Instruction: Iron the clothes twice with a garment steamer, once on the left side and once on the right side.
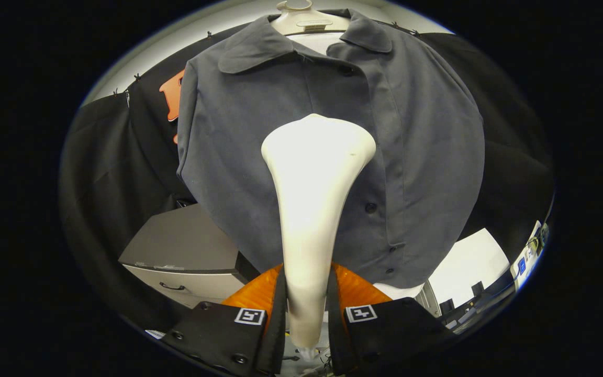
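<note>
Gripper (306, 314) fingers sit closest, at 6 o'clock, drawn in against either side of the white garment steamer's (314, 209) narrow handle, so both press on it and hold it upright between them. From that handle the steamer widens toward 12 o'clock into a broad flat head, which lies over the middle of a grey shirt (416, 136); whether the head touches the cloth I cannot tell. That shirt hangs buttoned on a pale mannequin form (301, 18), its collar spread at 12 o'clock and its dark buttons running down at about 4 o'clock of the steamer head. Beyond the shirt's hem, at 8 o'clock, stands a low grey cabinet (186, 251) with a dark drawer handle.
</note>
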`<state>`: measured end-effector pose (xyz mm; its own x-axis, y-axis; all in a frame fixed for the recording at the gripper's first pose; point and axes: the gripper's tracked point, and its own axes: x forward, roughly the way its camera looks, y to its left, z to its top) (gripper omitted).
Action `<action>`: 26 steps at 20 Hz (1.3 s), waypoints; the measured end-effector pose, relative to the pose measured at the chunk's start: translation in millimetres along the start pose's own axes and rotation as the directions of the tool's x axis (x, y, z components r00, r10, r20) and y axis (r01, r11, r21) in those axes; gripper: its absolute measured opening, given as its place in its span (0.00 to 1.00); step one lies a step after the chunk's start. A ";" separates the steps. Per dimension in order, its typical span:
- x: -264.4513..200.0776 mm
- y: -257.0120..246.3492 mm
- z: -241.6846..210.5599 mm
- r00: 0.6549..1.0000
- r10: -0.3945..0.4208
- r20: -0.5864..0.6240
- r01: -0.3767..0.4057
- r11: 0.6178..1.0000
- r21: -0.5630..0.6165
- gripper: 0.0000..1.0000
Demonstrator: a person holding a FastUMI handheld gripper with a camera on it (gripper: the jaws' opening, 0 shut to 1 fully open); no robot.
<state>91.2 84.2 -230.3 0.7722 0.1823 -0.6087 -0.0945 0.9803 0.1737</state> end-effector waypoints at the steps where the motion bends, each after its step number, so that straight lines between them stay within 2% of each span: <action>1: 1.7 -0.2 -5.3 1.000 0.000 -0.009 0.000 1.000 0.000 0.42; 26: 46.5 -30.1 -136.3 0.975 -0.053 -0.216 0.063 0.997 0.037 0.42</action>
<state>44.2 73.7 -369.4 0.6225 0.1419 -0.7697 -0.0222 0.9862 0.1638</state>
